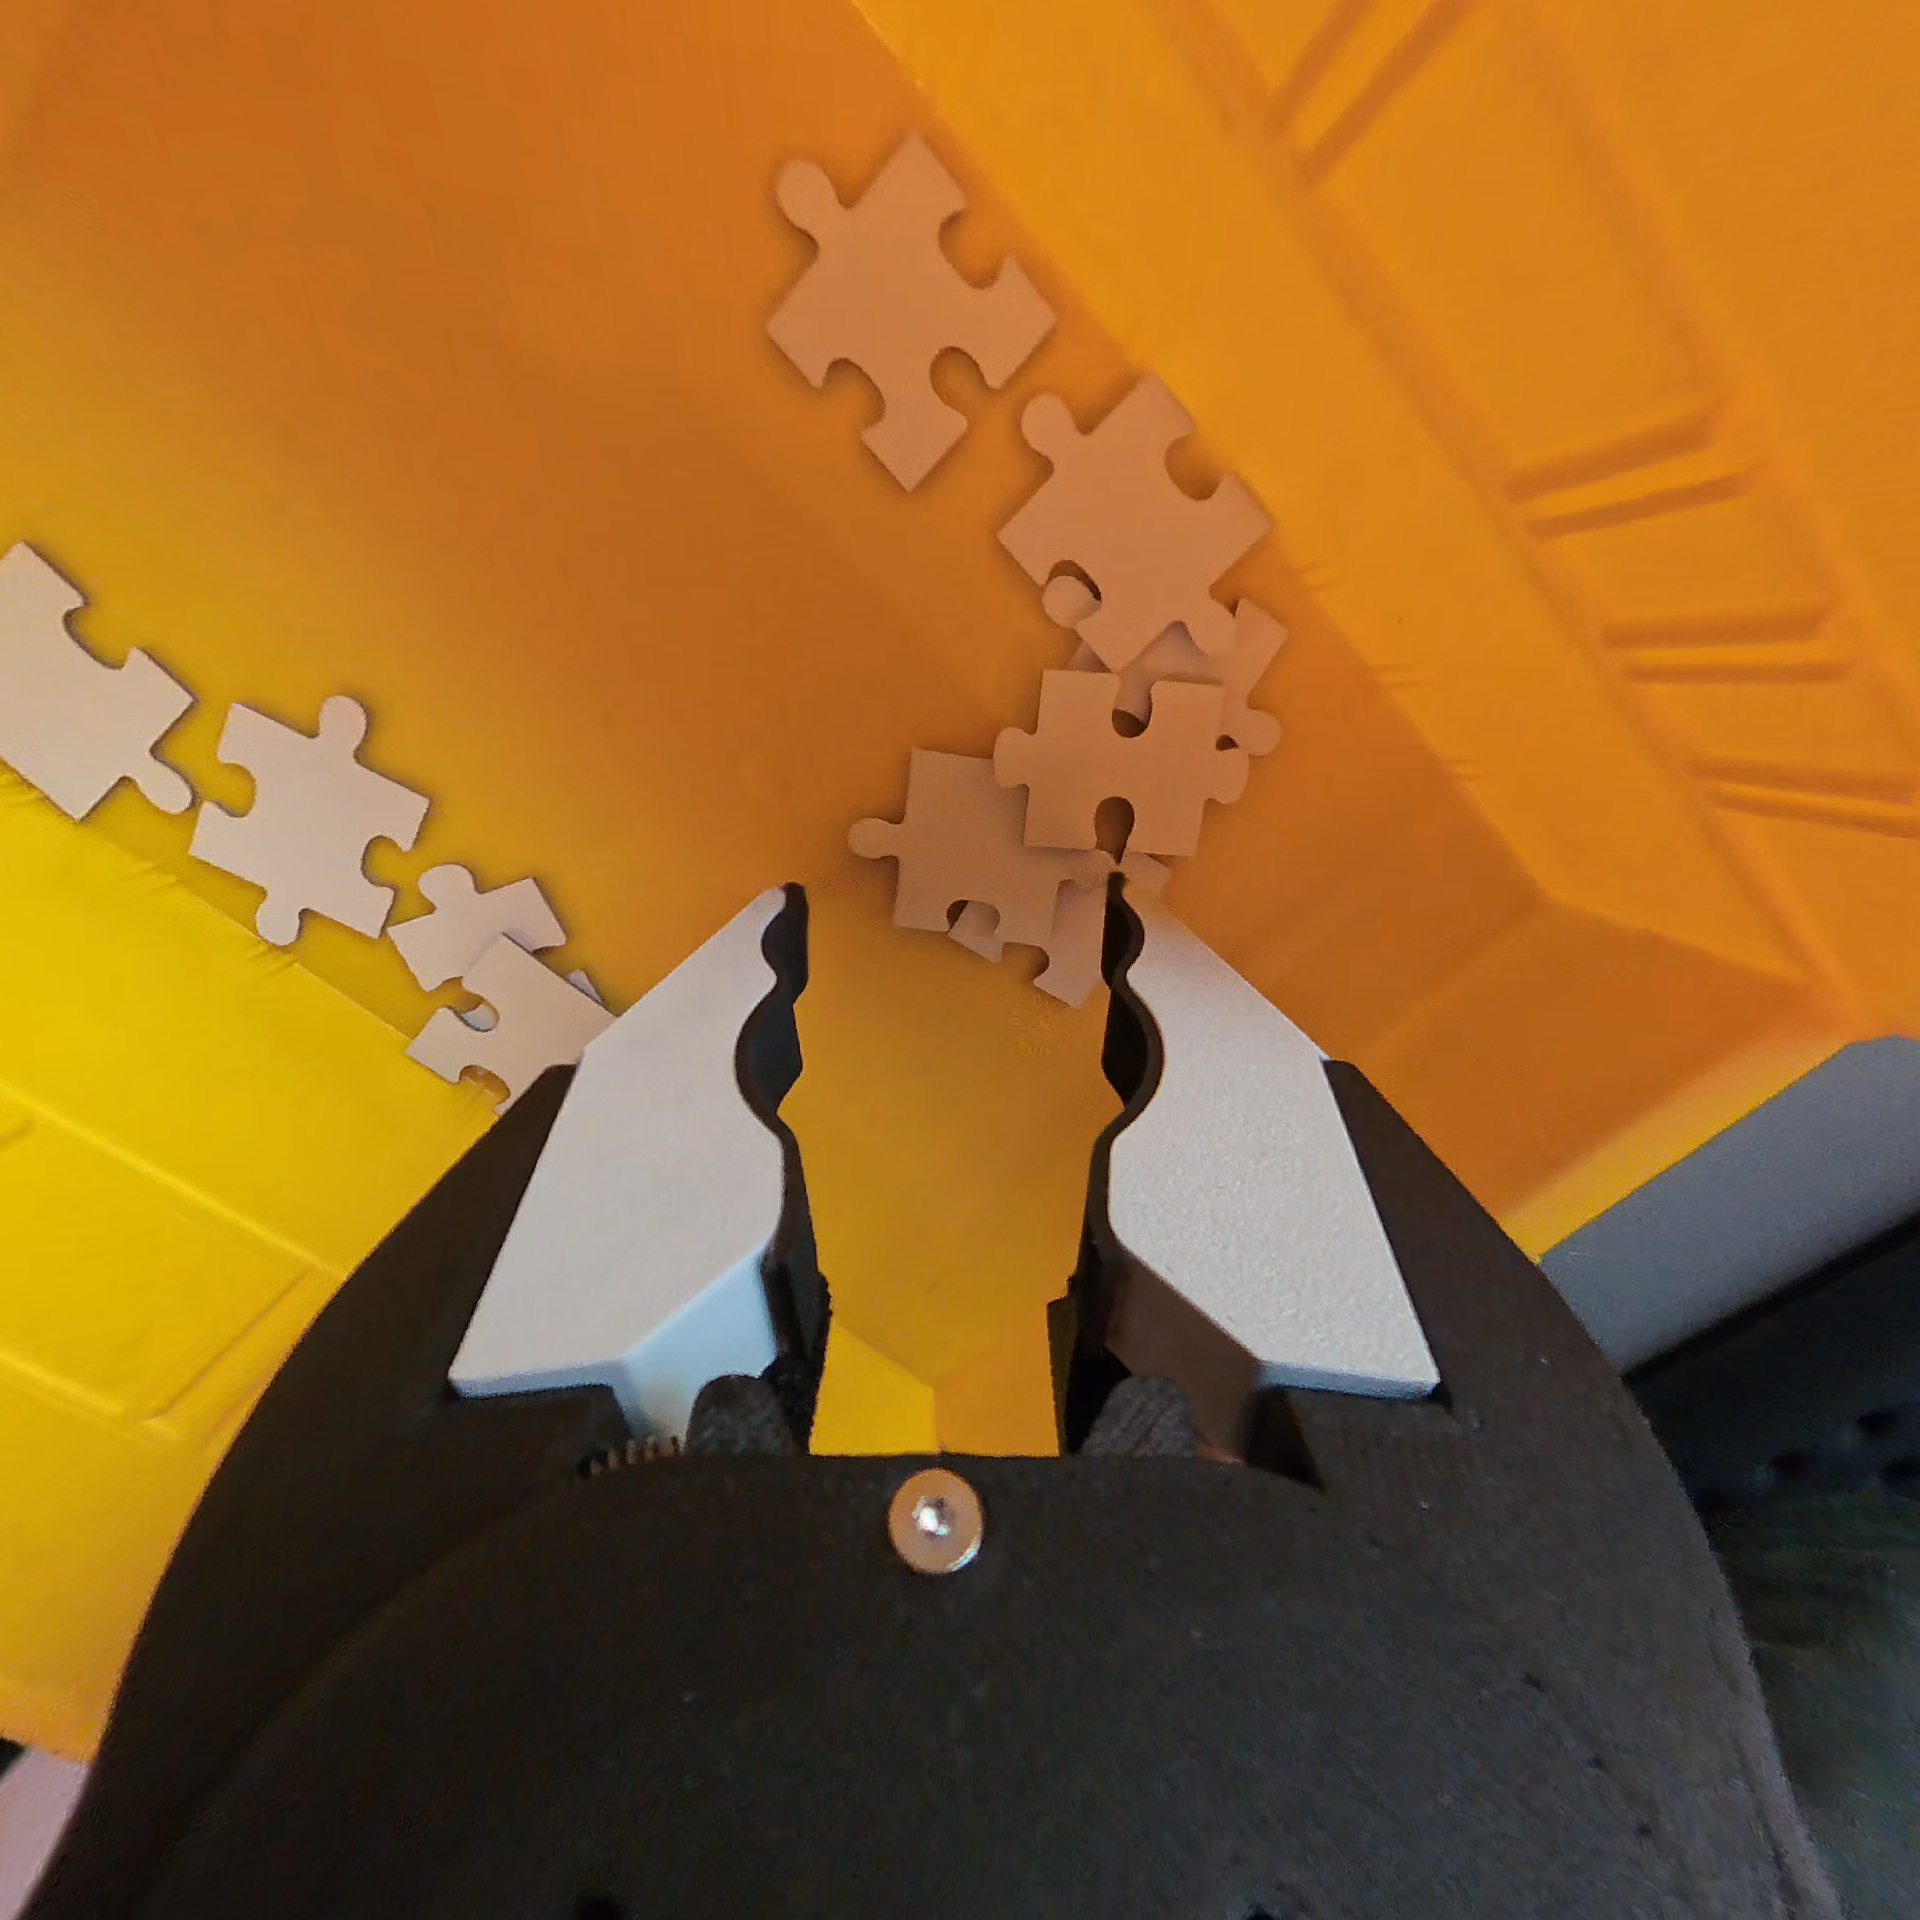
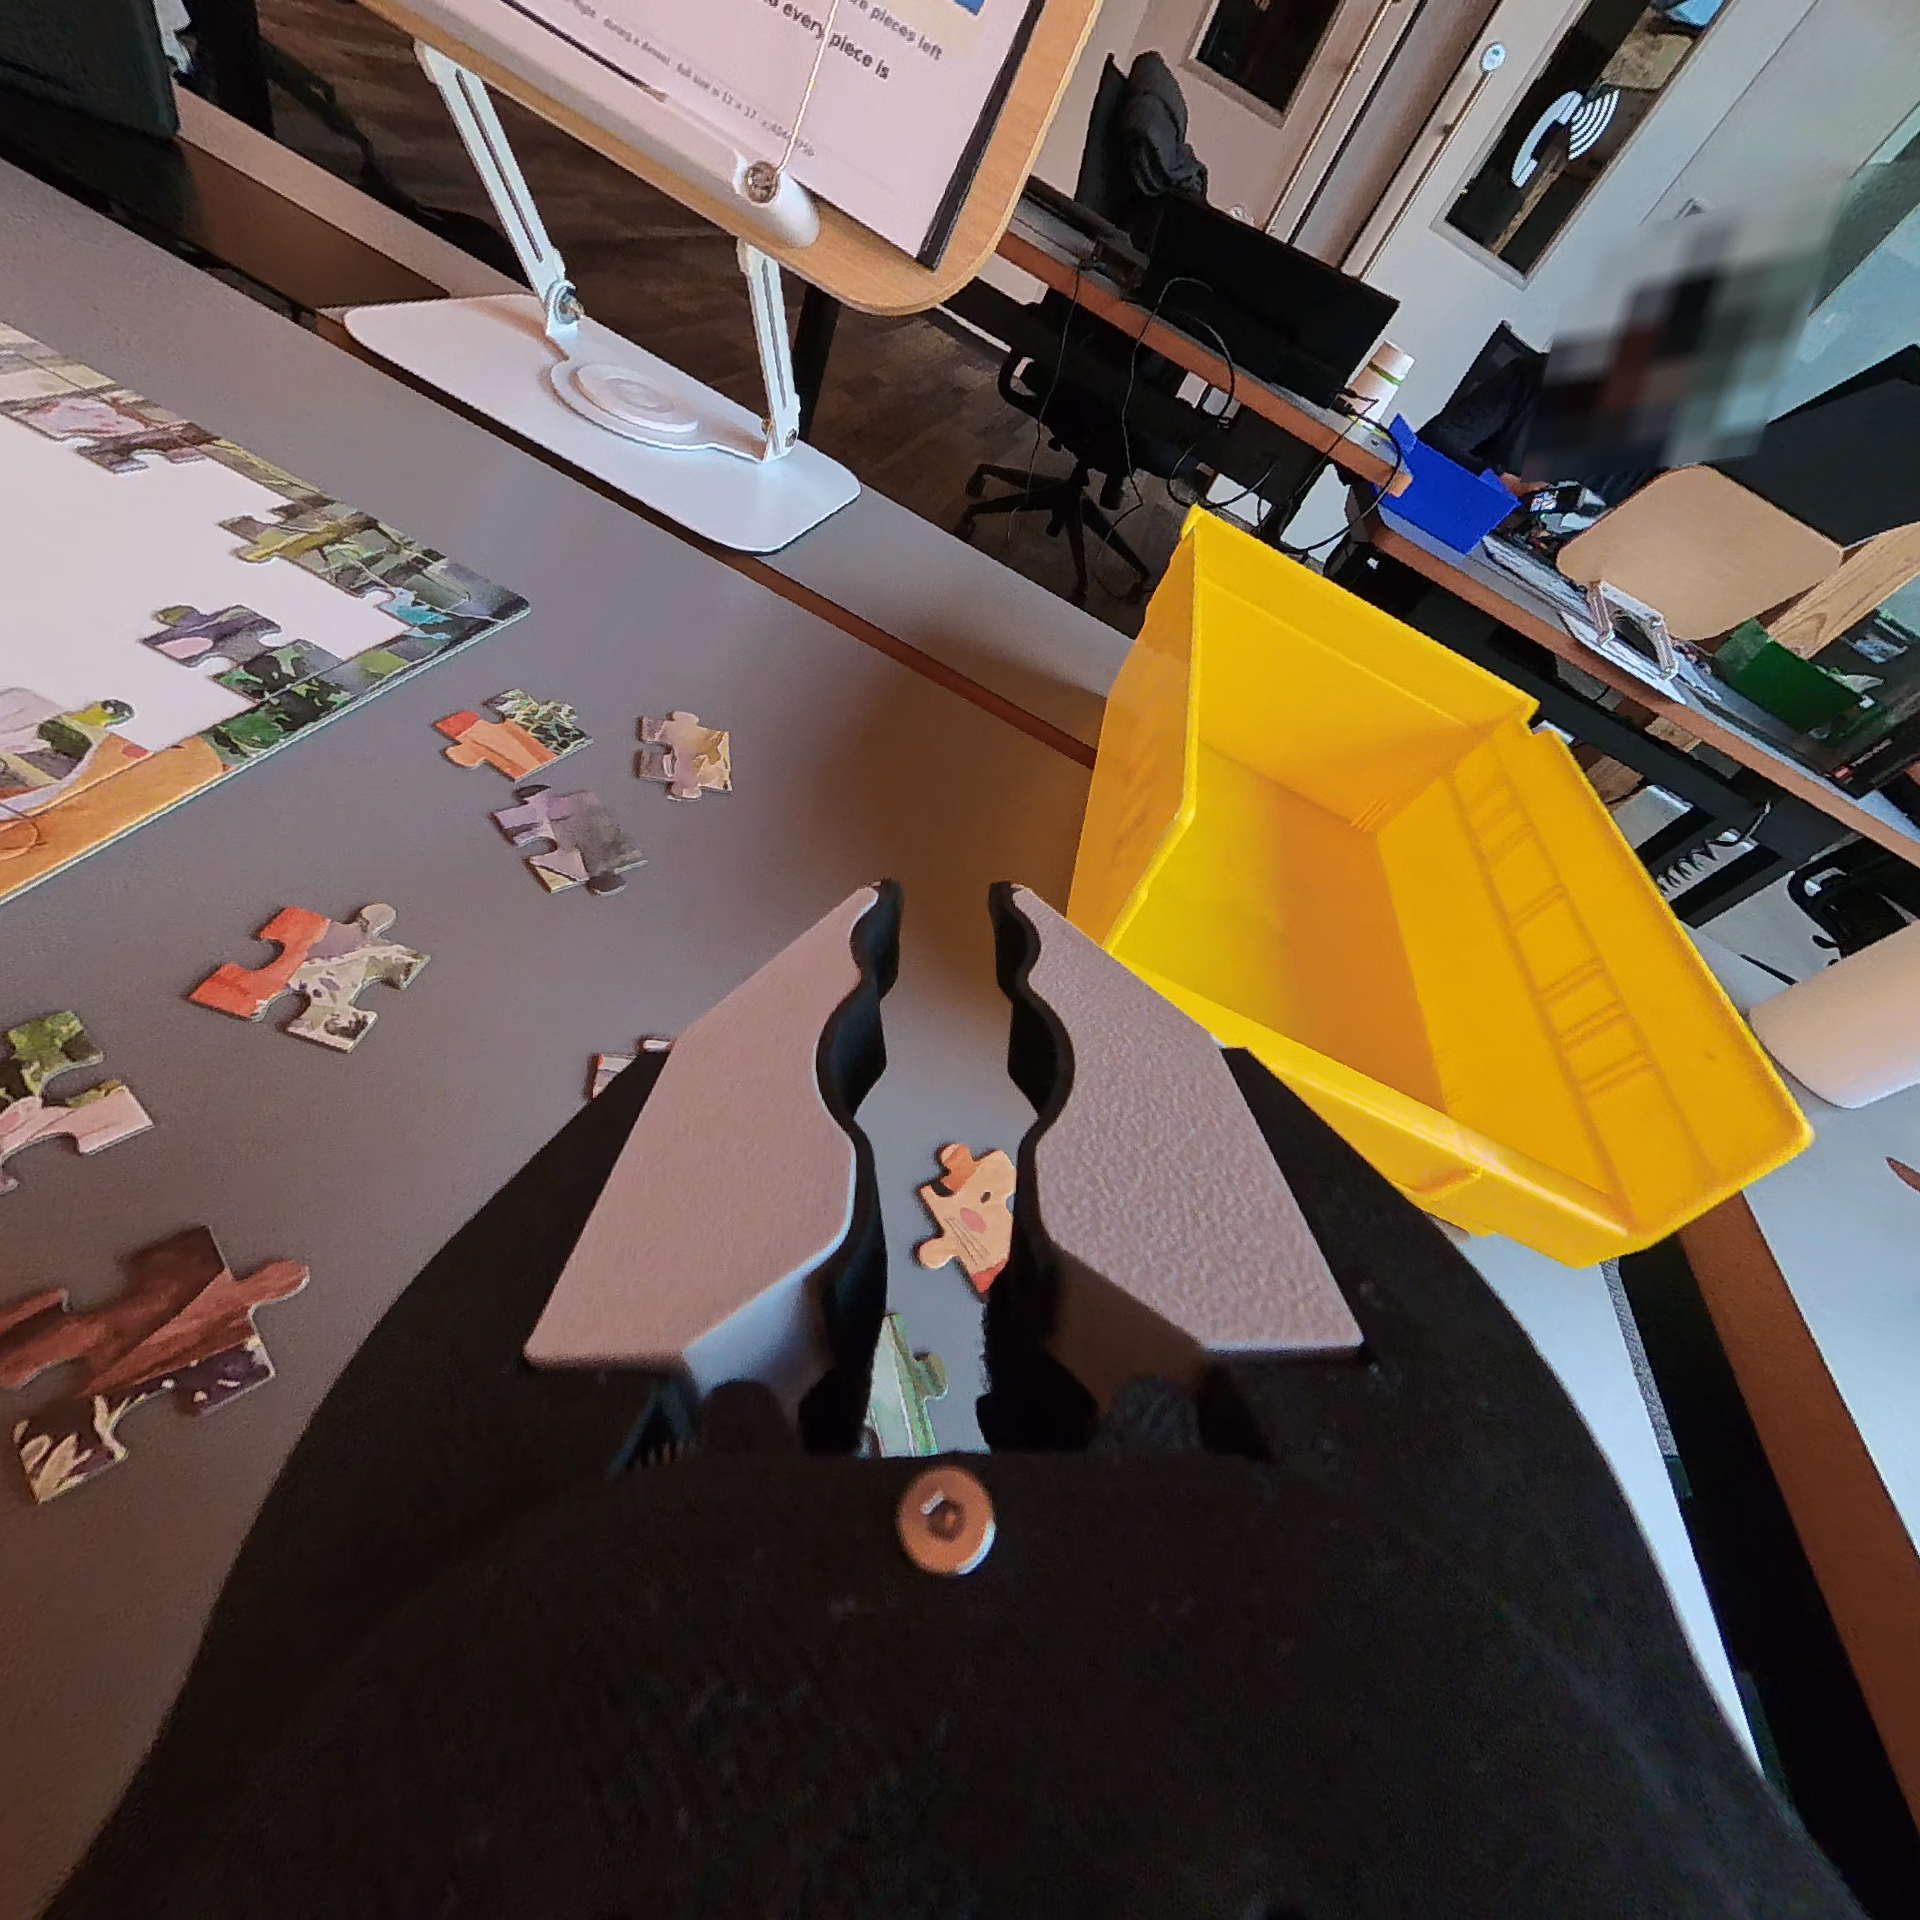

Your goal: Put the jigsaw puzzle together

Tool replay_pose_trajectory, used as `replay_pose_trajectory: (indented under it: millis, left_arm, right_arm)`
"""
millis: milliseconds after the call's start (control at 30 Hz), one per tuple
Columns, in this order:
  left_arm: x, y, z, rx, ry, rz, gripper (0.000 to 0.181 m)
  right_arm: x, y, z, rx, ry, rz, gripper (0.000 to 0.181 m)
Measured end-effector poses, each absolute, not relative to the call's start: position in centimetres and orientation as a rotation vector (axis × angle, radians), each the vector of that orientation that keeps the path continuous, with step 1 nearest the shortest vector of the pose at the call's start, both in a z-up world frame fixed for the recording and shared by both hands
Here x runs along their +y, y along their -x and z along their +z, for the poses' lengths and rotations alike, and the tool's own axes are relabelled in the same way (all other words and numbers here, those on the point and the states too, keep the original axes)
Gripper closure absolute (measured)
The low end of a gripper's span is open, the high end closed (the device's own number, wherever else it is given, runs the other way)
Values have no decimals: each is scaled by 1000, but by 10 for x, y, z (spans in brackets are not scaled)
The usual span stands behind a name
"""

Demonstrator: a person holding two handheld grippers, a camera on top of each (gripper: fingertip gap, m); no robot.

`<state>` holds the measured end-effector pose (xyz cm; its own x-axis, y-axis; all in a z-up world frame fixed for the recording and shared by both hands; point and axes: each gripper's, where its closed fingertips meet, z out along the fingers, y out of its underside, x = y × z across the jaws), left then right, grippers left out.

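Reaching into the yellow bin (image 1: 520, 468), our left gripper (image 1: 951, 883) gapes empty near face-down pieces (image 1: 1127, 764); our right gripper (image 2: 943, 885), narrowly parted, holds nothing above the table (image 2: 727, 603).

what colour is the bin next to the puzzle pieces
Yellow bin; clearest in the right wrist view.

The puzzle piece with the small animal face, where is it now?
In the right wrist view, the animal-face piece lies on the grey table, seen between the open fingers of the right claw, left of the yellow bin.

One yellow bin (image 2: 1455, 935), one part-built puzzle (image 2: 156, 582).
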<state>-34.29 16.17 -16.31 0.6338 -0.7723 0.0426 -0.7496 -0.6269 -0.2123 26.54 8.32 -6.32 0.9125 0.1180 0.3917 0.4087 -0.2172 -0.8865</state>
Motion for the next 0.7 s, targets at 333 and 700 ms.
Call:
replay_pose_trajectory:
  millis: [333,700]
  left_arm:
    - [157,350,-165,1274,2680,-237,152]
    - [167,369,-128,1091,2640,-128,153]
  right_arm:
    - [84,-264,-66,-415,1795,-273,165]
    - [86,-258,-70,-458,1804,-272,165]
